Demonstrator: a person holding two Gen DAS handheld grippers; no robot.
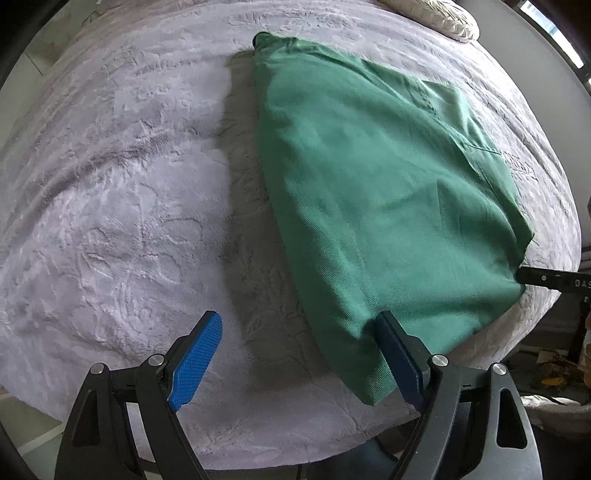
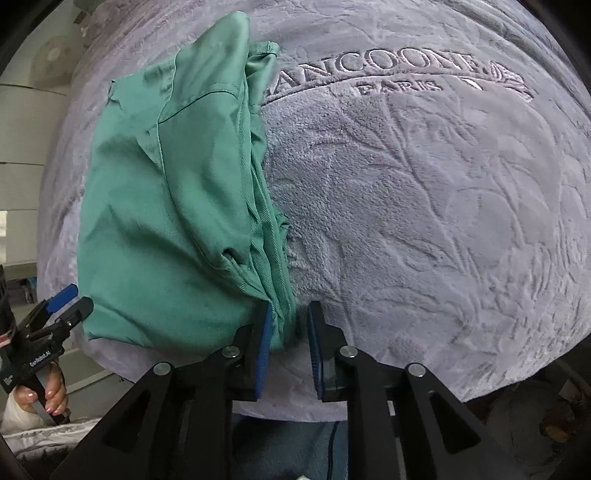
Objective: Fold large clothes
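Observation:
A green garment (image 1: pixel 373 192) lies folded lengthwise on a grey plush blanket (image 1: pixel 122 192); it also shows in the right wrist view (image 2: pixel 170 221). My left gripper (image 1: pixel 299 354) is open at the garment's near left corner, its right finger (image 1: pixel 399 358) against the cloth edge and its left finger (image 1: pixel 199 354) over bare blanket. My right gripper (image 2: pixel 290 343) is open, narrowly, at the garment's near right corner, with the bunched cloth edge between its fingers. The left gripper also shows at the left edge of the right wrist view (image 2: pixel 55 310).
The blanket (image 2: pixel 424 206) carries embossed lettering (image 2: pixel 388 70) and leaf patterns. A cream pillow (image 1: pixel 439 14) lies at the far end of the bed. The bed edge runs just in front of both grippers. Floor clutter shows at the right (image 1: pixel 554 373).

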